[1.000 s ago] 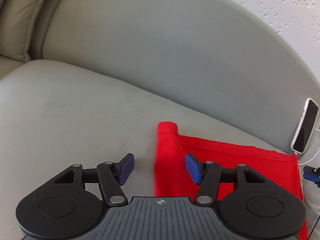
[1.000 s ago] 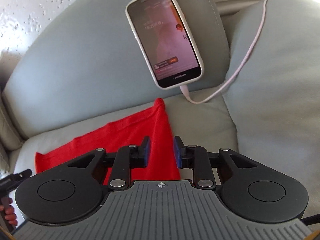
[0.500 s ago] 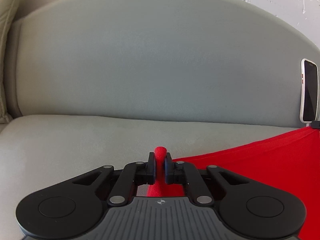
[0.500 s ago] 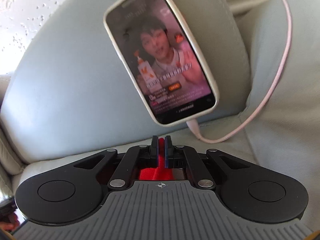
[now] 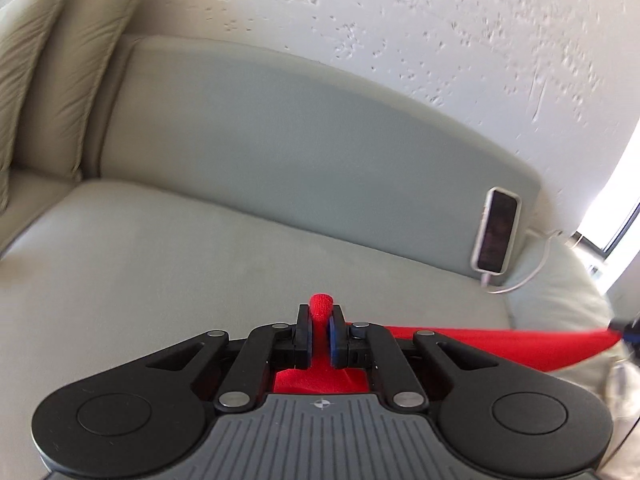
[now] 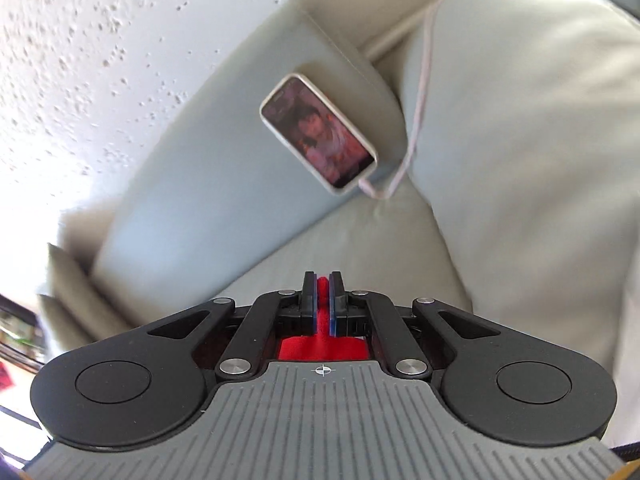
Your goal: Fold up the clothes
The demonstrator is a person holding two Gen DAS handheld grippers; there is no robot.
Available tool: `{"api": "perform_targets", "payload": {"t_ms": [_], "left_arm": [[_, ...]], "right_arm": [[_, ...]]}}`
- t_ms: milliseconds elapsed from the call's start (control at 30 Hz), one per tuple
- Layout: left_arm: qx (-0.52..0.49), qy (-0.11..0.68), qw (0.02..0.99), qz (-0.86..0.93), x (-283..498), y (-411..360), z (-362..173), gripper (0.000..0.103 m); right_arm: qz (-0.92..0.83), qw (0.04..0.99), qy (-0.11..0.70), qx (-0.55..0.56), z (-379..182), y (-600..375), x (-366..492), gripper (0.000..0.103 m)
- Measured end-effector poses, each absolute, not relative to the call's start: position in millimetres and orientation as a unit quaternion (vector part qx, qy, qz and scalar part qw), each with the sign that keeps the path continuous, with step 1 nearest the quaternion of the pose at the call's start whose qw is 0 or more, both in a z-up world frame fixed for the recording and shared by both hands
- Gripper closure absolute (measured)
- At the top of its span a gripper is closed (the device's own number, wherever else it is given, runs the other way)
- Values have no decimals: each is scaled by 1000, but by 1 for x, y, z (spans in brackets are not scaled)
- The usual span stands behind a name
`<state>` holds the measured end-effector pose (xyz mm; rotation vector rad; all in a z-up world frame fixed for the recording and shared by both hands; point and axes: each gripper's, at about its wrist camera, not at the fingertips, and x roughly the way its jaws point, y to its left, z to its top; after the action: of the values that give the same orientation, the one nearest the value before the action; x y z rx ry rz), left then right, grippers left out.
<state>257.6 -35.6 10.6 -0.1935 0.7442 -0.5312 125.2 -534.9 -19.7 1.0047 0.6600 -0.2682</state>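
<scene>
Left gripper (image 5: 320, 322) and right gripper (image 6: 323, 298) each clamped the red garment (image 5: 500, 340), stretched above the sofa seat (image 5: 160, 272); phone (image 6: 318, 136) leaned against the backrest's corner.

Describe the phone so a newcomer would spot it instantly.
Start at the grey-green sofa backrest. Near its right end a phone leans upright against it, screen lit. Its pale case and the white cable plugged into its bottom set it apart.

One red garment (image 5: 500, 342) — a single piece. One phone (image 6: 320, 136), one charging cable (image 6: 420, 92). Two tan pillows (image 5: 60, 80) at the sofa's (image 5: 160, 260) end — and two grippers.
</scene>
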Motion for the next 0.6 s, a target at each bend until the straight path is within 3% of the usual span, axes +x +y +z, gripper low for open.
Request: {"api": "perform_targets", "payload": {"t_ms": [167,367,600], "left_arm": [[-103,409,879,-221,183,-4,-15,97],[-66,421,887,-180,127,-6,-47,97],[-71,410,894,-167,106,-1,-41,97]], "right_arm": [[-122,794,328,496,-22,-507,30,98],[-129,747,358,545,-72,-483,-32,98],[-139,781,364,487,-64,-462,-64,98]]}}
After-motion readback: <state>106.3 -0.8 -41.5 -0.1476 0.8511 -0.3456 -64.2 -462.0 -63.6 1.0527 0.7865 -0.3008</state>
